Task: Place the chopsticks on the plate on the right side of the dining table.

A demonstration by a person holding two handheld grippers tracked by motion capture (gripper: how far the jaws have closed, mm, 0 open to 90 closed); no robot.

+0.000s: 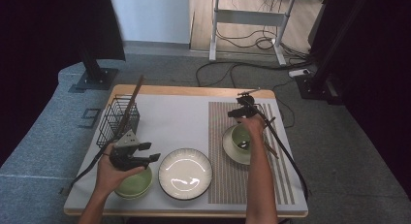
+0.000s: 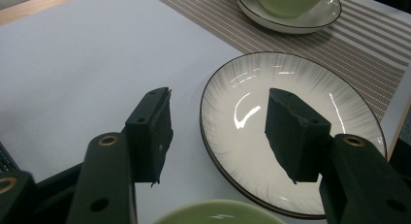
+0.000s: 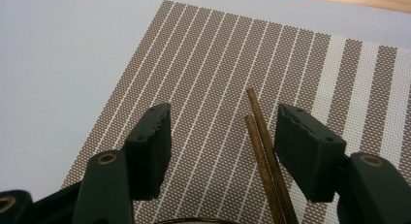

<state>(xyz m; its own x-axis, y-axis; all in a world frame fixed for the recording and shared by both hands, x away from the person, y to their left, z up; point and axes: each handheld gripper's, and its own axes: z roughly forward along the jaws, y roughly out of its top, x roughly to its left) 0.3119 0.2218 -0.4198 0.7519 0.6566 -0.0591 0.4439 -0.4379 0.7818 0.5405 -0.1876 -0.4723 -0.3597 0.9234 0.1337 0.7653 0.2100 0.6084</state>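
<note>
White-topped table [image 1: 184, 117] with striped mat [image 1: 228, 180] on grey carpet, left gripper [image 2: 218, 132] wide open, empty, over white plate [image 2: 252, 151], right gripper [image 3: 223, 141] open above chopsticks [image 3: 264, 156] lying on mat, untouched.

**Chopsticks and plate on the table**

We see two brown wooden chopsticks [image 3: 264, 151] lying side by side on the striped placemat [image 3: 213, 88], tips slightly staggered. We also see a round white ribbed plate [image 2: 252, 103] with a dark rim, sitting flat and glossy.

A lab or studio: black curtains [image 1: 58, 25], loose floor cables [image 1: 242, 71], height-adjustable desk [image 1: 252, 20].
</note>
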